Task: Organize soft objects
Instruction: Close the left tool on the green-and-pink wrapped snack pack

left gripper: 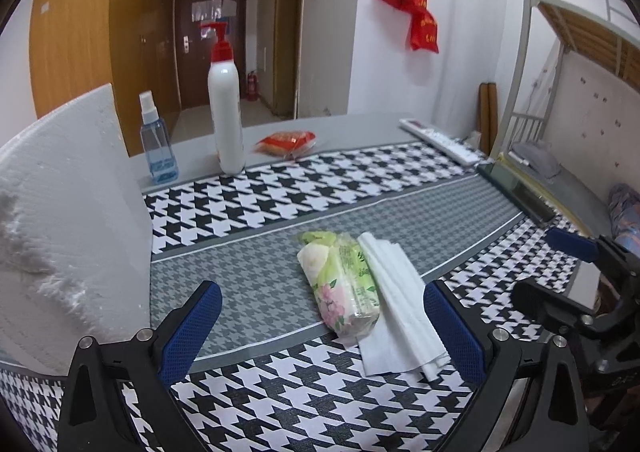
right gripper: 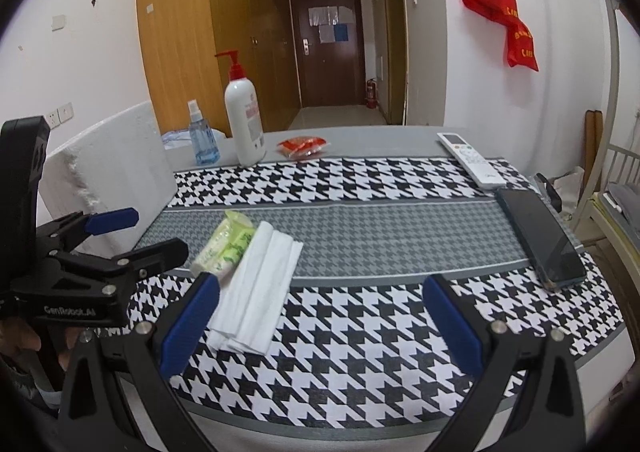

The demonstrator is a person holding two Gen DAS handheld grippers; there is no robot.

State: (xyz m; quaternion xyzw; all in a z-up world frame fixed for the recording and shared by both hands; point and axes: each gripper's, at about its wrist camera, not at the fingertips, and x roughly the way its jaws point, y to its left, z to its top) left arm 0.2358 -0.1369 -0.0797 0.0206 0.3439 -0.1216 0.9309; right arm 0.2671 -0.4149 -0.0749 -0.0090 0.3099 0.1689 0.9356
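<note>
- right now my left claw (left gripper: 322, 326) is spread wide and holds nothing; its blue pads (left gripper: 192, 328) hang low over the houndstooth table cloth (left gripper: 280, 196).
- my right claw (right gripper: 320, 326) is spread wide too, with nothing between its pads.
- the tissue pack (left gripper: 340, 284), green with pink flowers, lies flat on the grey stripe of the cloth, in front of my left claw and between its two pads in that view.
- a folded white tissue (left gripper: 400, 308) lies right beside the pack, touching its side.
- in the right view the folded tissue sits just past my right claw's left pad (right gripper: 192, 324).
- far back stand a white pump bottle (left gripper: 226, 108) with a red top and a small blue spray bottle (left gripper: 156, 144), close together.
- a red snack packet (left gripper: 286, 142) lies near them.
- a white remote (right gripper: 470, 160) and a dark phone (right gripper: 540, 236) lie at the right side.
- a white foam block (left gripper: 68, 212) stands at the left.
</note>
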